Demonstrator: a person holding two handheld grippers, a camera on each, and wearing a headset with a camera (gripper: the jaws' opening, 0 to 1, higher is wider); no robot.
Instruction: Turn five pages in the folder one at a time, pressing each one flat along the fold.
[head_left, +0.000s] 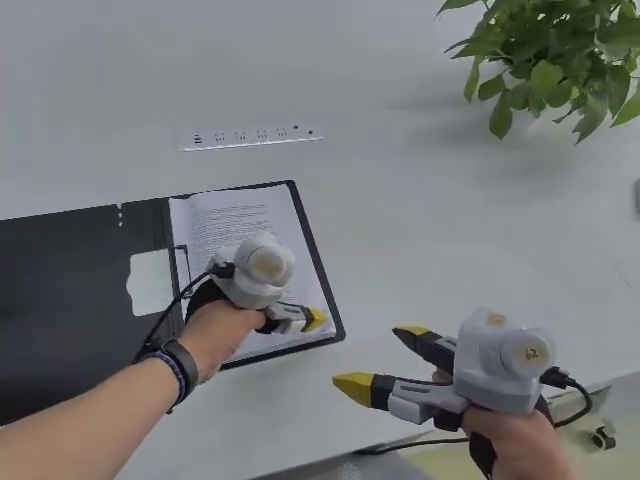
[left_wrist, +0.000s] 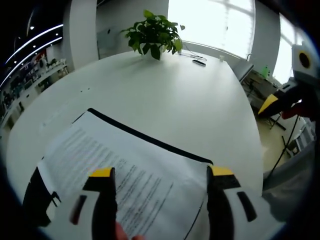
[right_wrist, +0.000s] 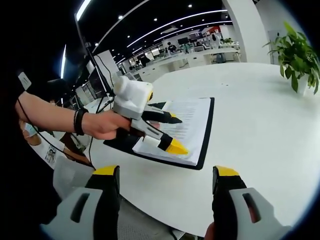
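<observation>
The folder (head_left: 60, 290) lies open on the white table (head_left: 420, 220), near the person's edge. Its black inner cover is spread to the left and a stack of printed sheets sits on the right half. The top page (head_left: 245, 220) lies flat. No turned sheet rests on the left cover, so by my judgement the count of five has not begun.

The left gripper (left_wrist: 162, 172) hangs over the lower right part of the page with its jaws spread wide, gripping nothing. Whether a jaw tip touches the paper is hard to say from this angle; it looks just above the sheet.

The right gripper (head_left: 382, 358) is held well clear of the folder, off the table's near edge. Its jaws are also parted and empty.

Step in hand: the approach for a page turn. The next move calls for the left gripper to catch a single sheet at its free edge — one only, not two — then carry it across to the left cover. One gripper then needs to press along the fold beside the spine.
</observation>
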